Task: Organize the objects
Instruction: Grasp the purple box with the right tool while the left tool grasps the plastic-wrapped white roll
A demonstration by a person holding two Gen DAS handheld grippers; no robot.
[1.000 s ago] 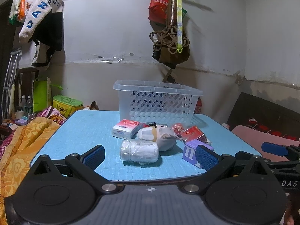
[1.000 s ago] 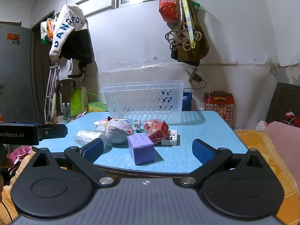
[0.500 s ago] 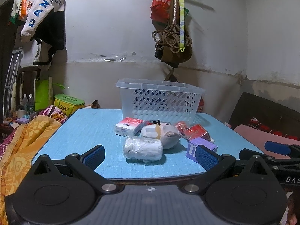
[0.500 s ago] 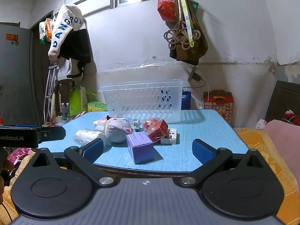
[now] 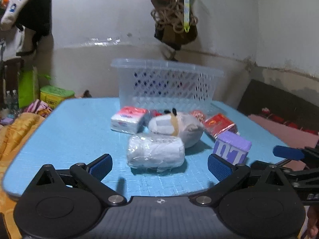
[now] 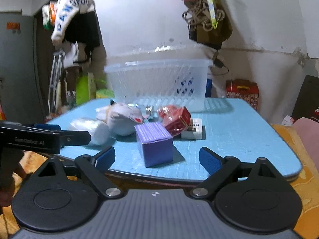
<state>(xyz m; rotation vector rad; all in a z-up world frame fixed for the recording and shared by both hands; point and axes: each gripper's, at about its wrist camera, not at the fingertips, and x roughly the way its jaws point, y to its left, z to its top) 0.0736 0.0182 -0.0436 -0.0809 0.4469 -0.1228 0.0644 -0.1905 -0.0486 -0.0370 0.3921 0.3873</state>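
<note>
Ahead, wrapped roll (image 5: 155, 153) between open left gripper (image 5: 159, 164) pads.

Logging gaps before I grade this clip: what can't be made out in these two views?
- Basket contents: both views look through its lattice wall, so the inside stays unclear.
- Small metallic item: right wrist view, too small and half hidden behind the plush toy.
- White box: right wrist view, mostly covered by the red packet; its print is unreadable.
- Purple box lettering: left wrist view, blurred and partly behind the left gripper's fingers.
</note>
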